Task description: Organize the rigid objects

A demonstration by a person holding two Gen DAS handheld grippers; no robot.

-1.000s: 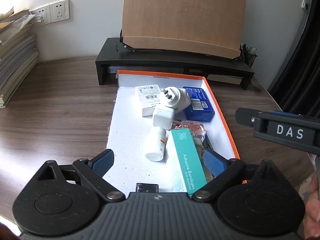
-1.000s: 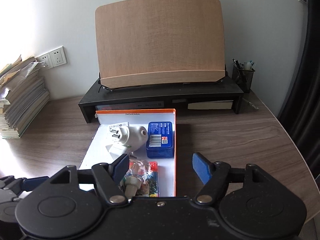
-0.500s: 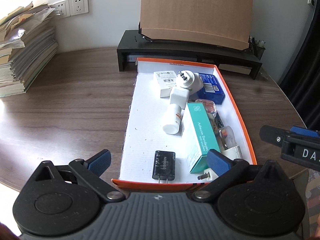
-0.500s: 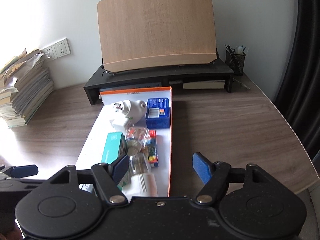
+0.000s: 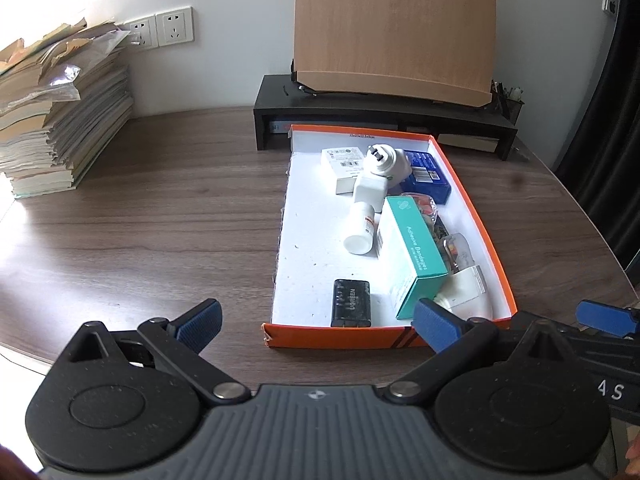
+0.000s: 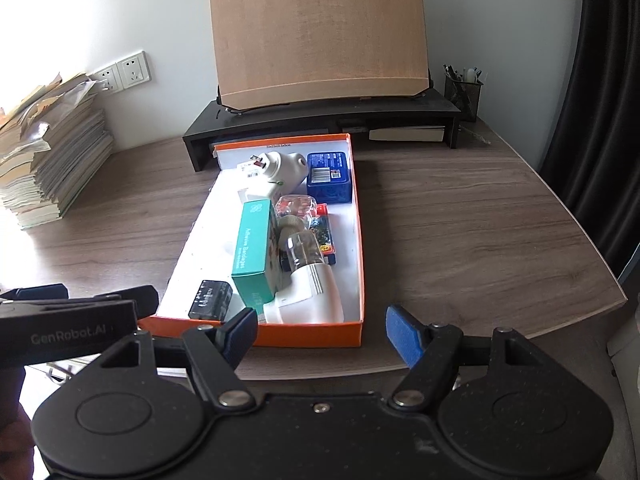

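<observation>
wood desk carries the orange box (image 6: 256, 336) just ahead of my right gripper (image 6: 322, 334). both grippers gape empty; teal carton (image 6: 254, 240) runs lengthwise away.

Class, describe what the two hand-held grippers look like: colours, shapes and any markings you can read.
The left hand-held gripper has a ribbed grey body, two round black discs, black linkage arms with silver pivots, and blue ridged fingertips. The right hand-held gripper is matte black with the same discs and blue fingertips. White "GenRobot.AI" lettering marks one side.
</observation>
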